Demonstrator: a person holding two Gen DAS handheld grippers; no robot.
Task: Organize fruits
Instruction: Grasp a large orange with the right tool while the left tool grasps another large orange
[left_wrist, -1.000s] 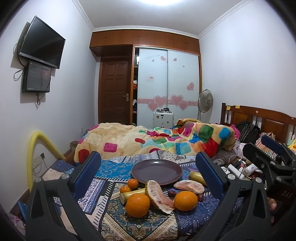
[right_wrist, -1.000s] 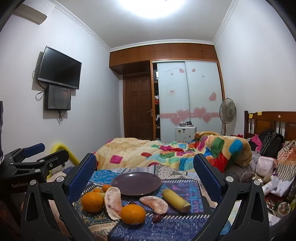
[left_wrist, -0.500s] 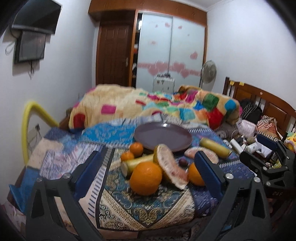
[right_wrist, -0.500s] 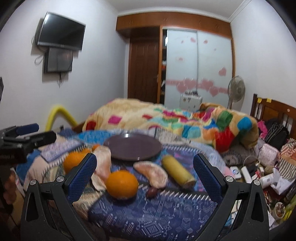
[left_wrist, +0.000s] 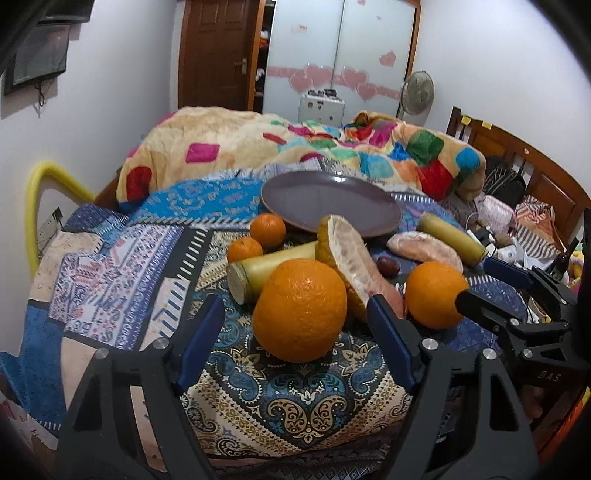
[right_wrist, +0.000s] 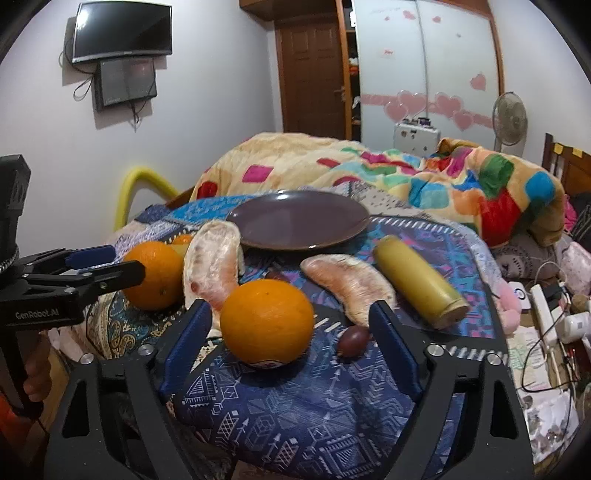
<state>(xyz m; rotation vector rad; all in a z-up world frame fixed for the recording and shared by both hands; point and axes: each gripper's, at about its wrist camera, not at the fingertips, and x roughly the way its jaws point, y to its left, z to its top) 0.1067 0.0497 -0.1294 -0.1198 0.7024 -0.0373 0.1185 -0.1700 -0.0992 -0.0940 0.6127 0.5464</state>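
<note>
Left tool gapes wide around a big, pebbly-skinned orange, not touching it. Right tool is spread wide too, flanking a second orange near the bed's front edge. Only the left view catches two small tangerines beside the purple plate; only the right shows the dark little fruit clearly. Patterned cloth lies bare up front.

Evenly bright from above, soft shadows under the orange and behind the TV. Faint glare on the plate. Sharp at centre; strongly bowed and vignetted black at the corners in both views.
</note>
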